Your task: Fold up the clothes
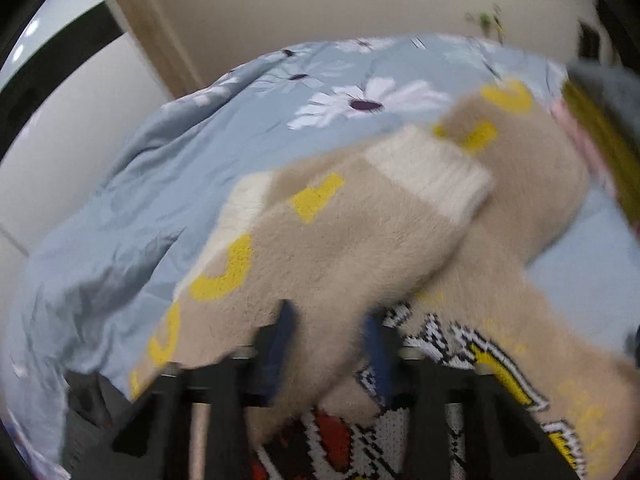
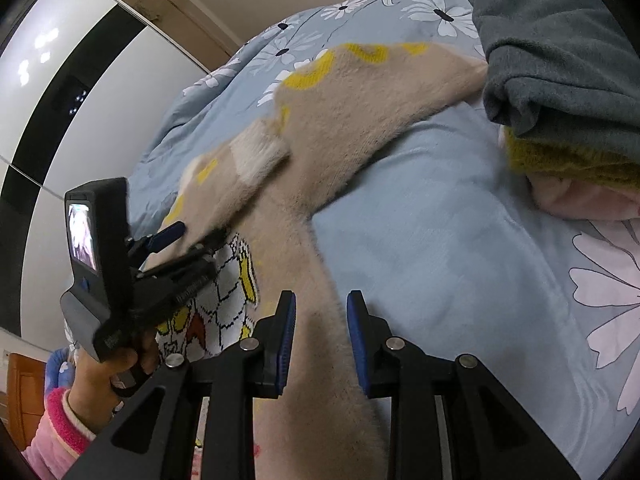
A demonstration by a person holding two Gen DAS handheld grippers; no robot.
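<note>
Sweater [image 1: 340, 240]: fuzzy beige knit with yellow marks, white cuffs and a black, white, red and yellow picture on the front; lies spread on the bedspread [image 1: 120, 208], directly ahead of and under both tongs.

Left tongs [image 1: 330, 344]: blue pads drawn close together, pinching a fold of one beige sleeve between them; the white cuff [image 1: 432, 176] of that sleeve lies further ahead, across the sweater's body. From the right wrist view these tongs [image 2: 192, 240] sit left of the right pair, held in a hand [image 2: 108, 372] with a pink sleeve [image 2: 56, 428].

Right tongs [image 2: 322, 340]: blue pads partly apart, a thick band of beige sweater between them and touching both; gripped.

Bedspread: pale blue with white daisies, wrinkled left of the left tongs.

Stack of clothes [image 2: 560, 60]: grey on top, mustard and pink below; ahead and right of the right tongs, just beside the sweater's far edge.

Wardrobe [image 2: 60, 80]: white and black panels, far left.
</note>
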